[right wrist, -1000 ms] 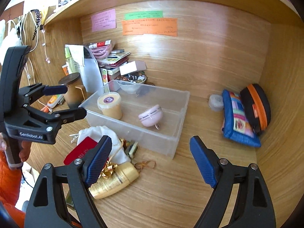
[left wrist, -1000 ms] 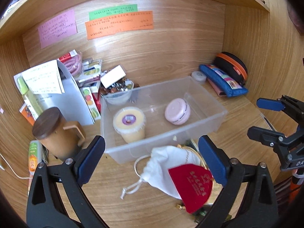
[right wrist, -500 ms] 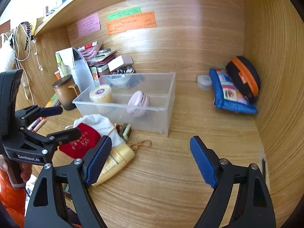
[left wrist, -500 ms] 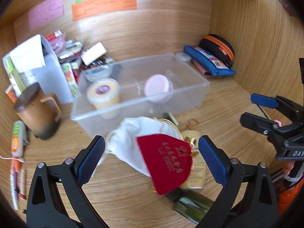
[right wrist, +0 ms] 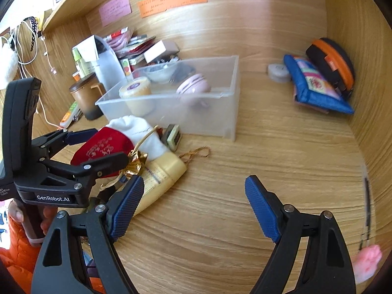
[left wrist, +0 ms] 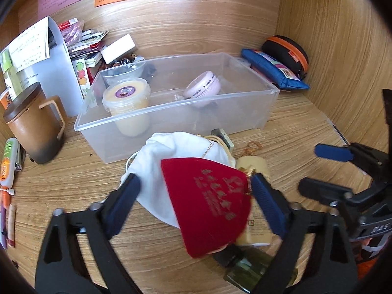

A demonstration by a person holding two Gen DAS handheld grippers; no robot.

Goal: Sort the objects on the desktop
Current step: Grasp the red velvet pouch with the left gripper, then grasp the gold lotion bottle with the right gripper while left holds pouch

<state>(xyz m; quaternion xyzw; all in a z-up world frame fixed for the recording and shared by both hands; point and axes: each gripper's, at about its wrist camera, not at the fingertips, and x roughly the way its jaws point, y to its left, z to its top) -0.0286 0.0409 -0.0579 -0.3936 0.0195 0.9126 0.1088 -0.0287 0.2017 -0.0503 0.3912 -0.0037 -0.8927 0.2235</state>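
Note:
A red velvet pouch lies on a white drawstring bag in front of the clear plastic bin. My left gripper is low over them; its jaws are closing with both pouches between them, the pads at the edges and not squeezing. A cream lotion tube and a gold cord lie beside the red pouch. My right gripper stands open over bare desk, its left finger next to the tube. In the bin sit a yellow tub and a pink round case.
A brown lidded mug and a white file holder stand left of the bin. A blue pouch and a black-orange case rest in the right corner. A green glass bottle lies under the left gripper.
Both grippers have sunk toward the desk. The left one has come down around the red and white pouches and its jaws have narrowed. The right gripper's jaws stay wide.

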